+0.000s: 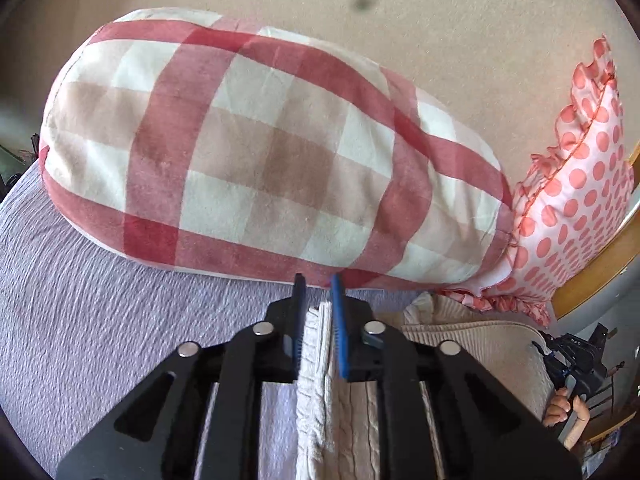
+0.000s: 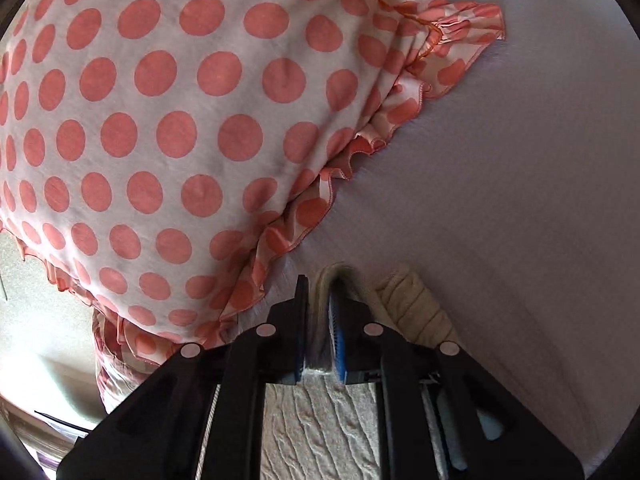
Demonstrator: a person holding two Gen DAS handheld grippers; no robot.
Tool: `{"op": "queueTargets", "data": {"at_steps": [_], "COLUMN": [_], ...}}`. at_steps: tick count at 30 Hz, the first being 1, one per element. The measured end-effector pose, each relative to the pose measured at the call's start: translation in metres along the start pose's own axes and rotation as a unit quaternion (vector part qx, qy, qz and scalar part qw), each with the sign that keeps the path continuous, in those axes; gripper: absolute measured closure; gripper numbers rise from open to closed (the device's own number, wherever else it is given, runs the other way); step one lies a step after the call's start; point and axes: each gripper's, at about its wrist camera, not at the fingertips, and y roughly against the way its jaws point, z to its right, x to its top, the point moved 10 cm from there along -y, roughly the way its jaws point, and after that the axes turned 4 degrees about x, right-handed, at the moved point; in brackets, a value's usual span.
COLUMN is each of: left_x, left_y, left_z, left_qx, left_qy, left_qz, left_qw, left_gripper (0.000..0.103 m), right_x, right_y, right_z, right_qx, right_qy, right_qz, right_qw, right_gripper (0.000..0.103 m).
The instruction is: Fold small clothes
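Observation:
A cream knitted garment (image 1: pixel 460 340) lies on the lilac bedsheet (image 1: pixel 100 280). My left gripper (image 1: pixel 318 292) is shut on a ribbed edge of the garment, which stands pinched between the blue pads (image 1: pixel 338 320). My right gripper (image 2: pixel 318 292) is shut on another folded edge of the same garment (image 2: pixel 320 420), with knit bunched over the right finger. The right gripper also shows far right in the left wrist view (image 1: pixel 576 360), held by a hand.
A red and white checked pillow (image 1: pixel 260 148) lies straight ahead of the left gripper. A pink polka-dot frilled pillow (image 2: pixel 160 120) fills the right wrist view's left side, and shows in the left wrist view (image 1: pixel 576 200). A wooden bed frame (image 1: pixel 600 268) runs at right.

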Motion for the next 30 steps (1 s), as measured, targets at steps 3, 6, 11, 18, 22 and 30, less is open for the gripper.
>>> {"op": "queueTargets", "data": {"at_steps": [3,6,11,18,22,30], "left_x": [-0.016,-0.044,-0.088,-0.094,-0.094,-0.052], "left_y": [0.029,0.038,0.009,-0.02,-0.028,0.033], "left_z": [-0.005,-0.002,0.013,0.027,0.023,0.151], "left_qx": [-0.019,-0.067,-0.111,-0.139,-0.143,-0.21], "left_qy": [-0.018,-0.016,0.007,0.045,0.094,0.054], "left_qz": [-0.001,-0.035,-0.116,-0.134,-0.151,-0.109], "left_qw": [0.9997,0.9971,0.987,0.9801,0.9735,0.9702], "left_gripper": [0.04,0.035,0.034,0.052,0.082,0.089], "right_x": [0.008,0.016,-0.026,-0.058,-0.057,-0.026], "right_y": [0.011,0.048,0.065,0.077,0.075,0.114], "right_z": [-0.004,-0.014,-0.045,-0.07,-0.065,-0.057], "right_qx": [0.02,0.018,0.061,0.104,0.112,0.118], "right_qy": [-0.015,0.028,0.108,0.162,0.154,0.151], "right_qz": [0.015,0.099,0.064,0.075,0.065,0.111], "right_qw": [1.0,0.995,0.99,0.978,0.98,0.975], "right_gripper": [0.053,0.006,0.006,0.006,0.006,0.006]}}
